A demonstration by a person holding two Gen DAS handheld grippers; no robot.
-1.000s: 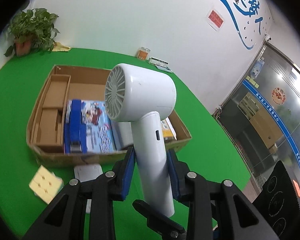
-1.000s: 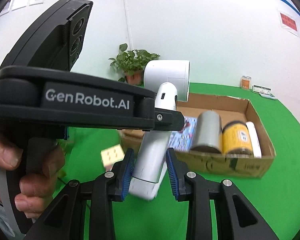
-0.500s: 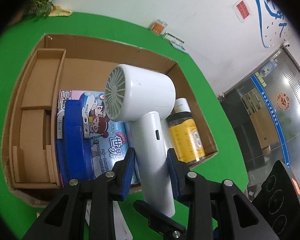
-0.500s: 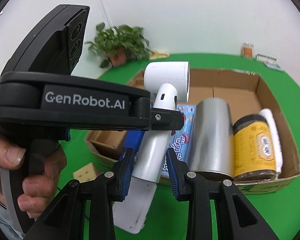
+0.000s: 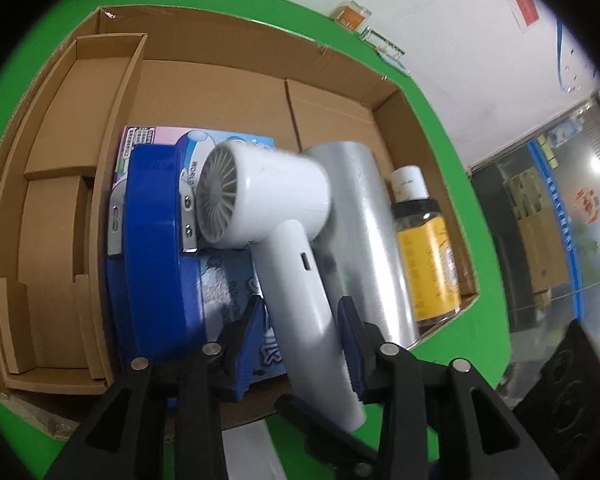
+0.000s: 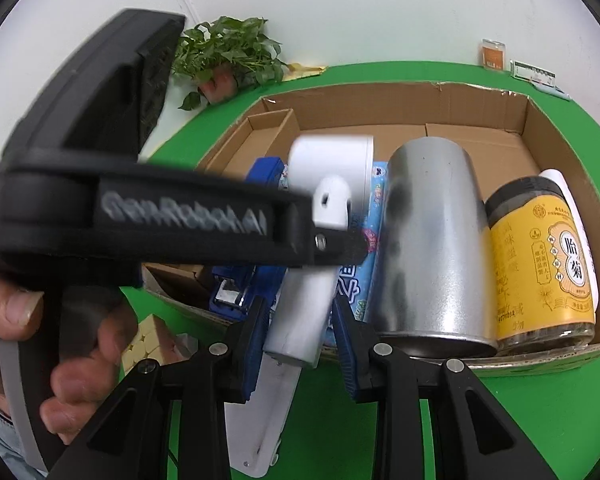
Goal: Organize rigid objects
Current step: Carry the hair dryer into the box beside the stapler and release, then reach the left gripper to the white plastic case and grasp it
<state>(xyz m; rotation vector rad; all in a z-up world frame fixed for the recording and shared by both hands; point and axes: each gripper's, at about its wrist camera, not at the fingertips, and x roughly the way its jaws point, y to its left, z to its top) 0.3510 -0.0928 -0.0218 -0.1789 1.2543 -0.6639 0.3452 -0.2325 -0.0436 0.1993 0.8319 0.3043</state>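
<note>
- Green tabletop across both views, backed by a white wall; glass-fronted room at the right edge of the left wrist view; potted plant at upper centre-left of the right wrist view.
- Open cardboard box filling most of the left wrist view, its narrow divided compartments down the left side.
- Lying side by side in the box: silver can at centre right, yellow-labelled jar just right of it, blue stapler on a printed booklet at centre left.
- White hair dryer over the box at frame centre, head low above the stapler and booklet and just beside the can, handle slanting down to the lower centre.
- Left tool astride the mid handle, narrowly parted and just now easing wider; pads right beside the handle, real contact too blurred to tell.
- Right tool nearly closed around the handle's butt end, likewise easing open a little, blue pads snug at both sides.
- Hand gripping the left tool's black body at the left of the right wrist view.
- Flat white item and pale yellow cube on the tabletop, lower left, outside the box.
- Against a second ago: box much larger and seen more steeply from above; dryer, then upright in front of the box, now tilted and down among the contents.
</note>
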